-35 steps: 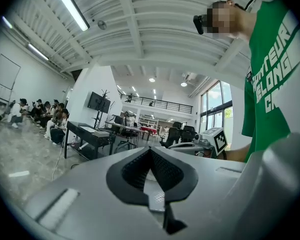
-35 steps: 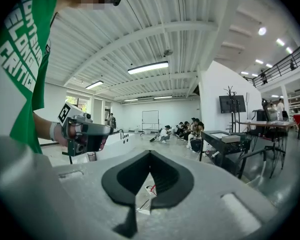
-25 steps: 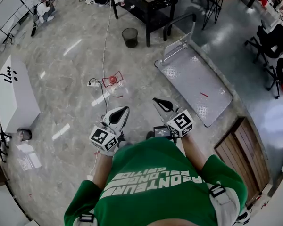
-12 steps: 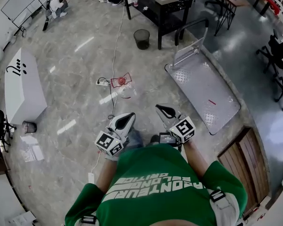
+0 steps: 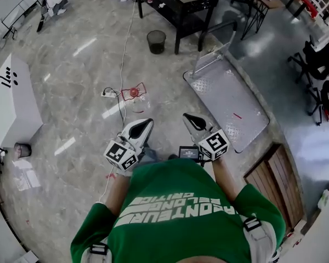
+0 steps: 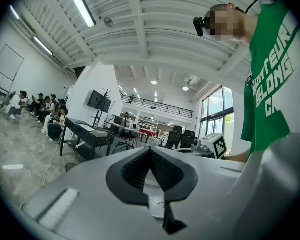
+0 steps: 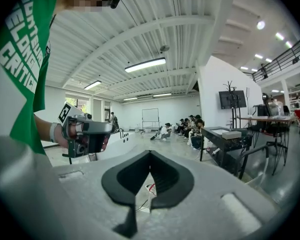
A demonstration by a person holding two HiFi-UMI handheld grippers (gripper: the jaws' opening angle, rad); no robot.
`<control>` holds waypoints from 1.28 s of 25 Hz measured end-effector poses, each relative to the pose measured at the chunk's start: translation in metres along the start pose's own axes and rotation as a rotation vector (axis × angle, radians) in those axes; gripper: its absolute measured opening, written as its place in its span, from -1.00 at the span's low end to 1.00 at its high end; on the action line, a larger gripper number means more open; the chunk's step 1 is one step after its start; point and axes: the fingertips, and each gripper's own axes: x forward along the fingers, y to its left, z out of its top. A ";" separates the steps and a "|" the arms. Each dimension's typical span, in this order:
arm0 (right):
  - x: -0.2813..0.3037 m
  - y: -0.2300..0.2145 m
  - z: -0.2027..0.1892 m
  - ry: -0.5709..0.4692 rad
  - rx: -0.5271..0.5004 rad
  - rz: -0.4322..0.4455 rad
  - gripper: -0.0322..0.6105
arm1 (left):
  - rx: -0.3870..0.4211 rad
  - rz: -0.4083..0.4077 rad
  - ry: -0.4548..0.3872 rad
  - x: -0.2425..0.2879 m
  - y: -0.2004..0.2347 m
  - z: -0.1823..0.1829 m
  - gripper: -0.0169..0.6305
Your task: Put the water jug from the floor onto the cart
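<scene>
Head view: left tool (image 5: pixel 147 123), right tool (image 5: pixel 186 116), one jug (image 5: pixel 134 93), one cart (image 5: pixel 227 100).

A big open-plan lab or office hall. The floor is polished grey marble (image 5: pixel 71 81), and the ribbed white ceiling carries long strip lights (image 7: pixel 145 64). A railed mezzanine (image 6: pixel 157 105) runs above tall windows (image 6: pixel 217 109). A television (image 7: pixel 233 99) hangs on a white wall and a whiteboard (image 7: pixel 150 118) stands at the far end. There are black work tables (image 5: pixel 170 7), office chairs (image 5: pixel 321 64), a waste bin (image 5: pixel 156 41), a power strip (image 5: pixel 109 95) with a long cable, and a steel platform cart (image 5: pixel 230 103). People (image 7: pixel 185 128) sit on the floor along one wall.
</scene>
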 end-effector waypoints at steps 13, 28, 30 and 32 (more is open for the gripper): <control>0.111 0.022 0.038 0.034 -0.094 0.031 -0.92 | -0.024 0.028 -0.052 -0.040 0.107 0.031 -0.90; 0.188 0.062 0.050 0.133 -0.148 0.077 -0.92 | -0.097 0.056 -0.081 -0.098 0.183 0.033 -0.90; 0.190 0.062 0.051 0.137 -0.153 0.076 -0.92 | -0.100 0.052 -0.083 -0.098 0.185 0.031 -0.90; 0.188 0.060 0.048 0.149 -0.153 0.070 -0.92 | -0.107 0.050 -0.080 -0.097 0.185 0.028 -0.90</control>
